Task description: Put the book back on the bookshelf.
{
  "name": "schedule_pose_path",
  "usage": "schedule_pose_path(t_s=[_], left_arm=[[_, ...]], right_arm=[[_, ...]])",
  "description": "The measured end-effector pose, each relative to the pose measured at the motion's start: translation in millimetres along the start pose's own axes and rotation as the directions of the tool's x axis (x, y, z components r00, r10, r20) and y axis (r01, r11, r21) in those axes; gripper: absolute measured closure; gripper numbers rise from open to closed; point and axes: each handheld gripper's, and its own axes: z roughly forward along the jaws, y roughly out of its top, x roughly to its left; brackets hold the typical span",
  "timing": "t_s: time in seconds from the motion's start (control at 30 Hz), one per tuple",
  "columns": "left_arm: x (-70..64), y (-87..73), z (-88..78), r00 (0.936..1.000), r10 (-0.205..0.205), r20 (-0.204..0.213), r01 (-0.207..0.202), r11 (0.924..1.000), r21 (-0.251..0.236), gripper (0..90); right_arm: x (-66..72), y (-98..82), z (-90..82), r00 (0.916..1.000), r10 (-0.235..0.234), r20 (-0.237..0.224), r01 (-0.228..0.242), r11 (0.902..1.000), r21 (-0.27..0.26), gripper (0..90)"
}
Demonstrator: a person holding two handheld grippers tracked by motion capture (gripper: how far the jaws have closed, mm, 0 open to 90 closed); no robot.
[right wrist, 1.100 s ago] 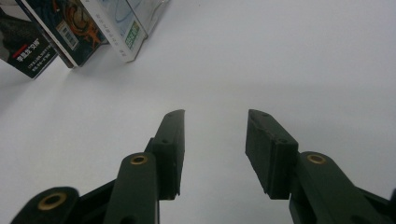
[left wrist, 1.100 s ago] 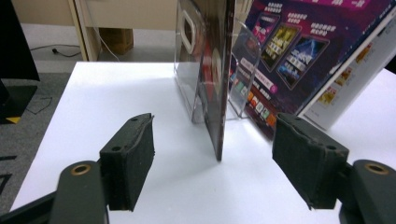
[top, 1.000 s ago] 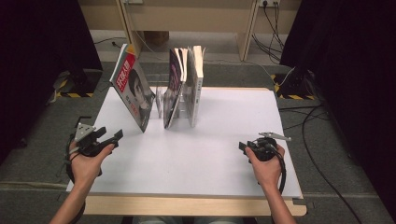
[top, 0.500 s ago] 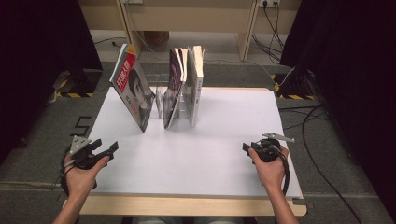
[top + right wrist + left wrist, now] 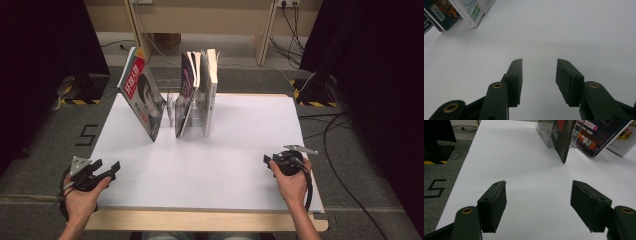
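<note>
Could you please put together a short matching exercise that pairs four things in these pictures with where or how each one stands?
Things:
1. Leaning magazine with a face on its red-and-white cover
2. Upright white-spined book at the right end of the row
3. Left claw
4. Right claw

Places or states:
A. Jaws open, at the white tabletop's near left edge
B. Standing straight, farthest right among the books
C. Tilted, apart at the row's left end
D. Jaws open, over the tabletop's near right part

Pairs: 1-C, 2-B, 3-A, 4-D
</note>
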Motion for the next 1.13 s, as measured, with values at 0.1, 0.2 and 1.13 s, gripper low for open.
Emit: schedule_pose_path(t_s=[0.1, 0.2, 1.13], left_arm=[[3.0, -5.6, 0.7, 0.9999, -0.013, -0.007, 0.013, 0.9999, 0.004, 28.7], [5.4, -10.7, 1.3, 0.9998, -0.014, -0.013, 0.014, 0.9998, 0.011, 28.7], [8.7, -26.4, -1.3, 0.9985, -0.051, -0.021, 0.051, 0.9987, -0.001, 28.3]], right_arm=[[-1.4, -3.2, 1.7, 0.9999, 0.005, 0.009, -0.005, 1.0, 0.005, 57.8], [-3.9, -6.3, 3.4, 0.9998, -0.002, 0.018, 0.002, 1.0, 0.003, 57.8], [-3.8, -28.1, 4.1, 0.9995, -0.011, 0.028, 0.012, 0.9987, -0.049, 54.7]])
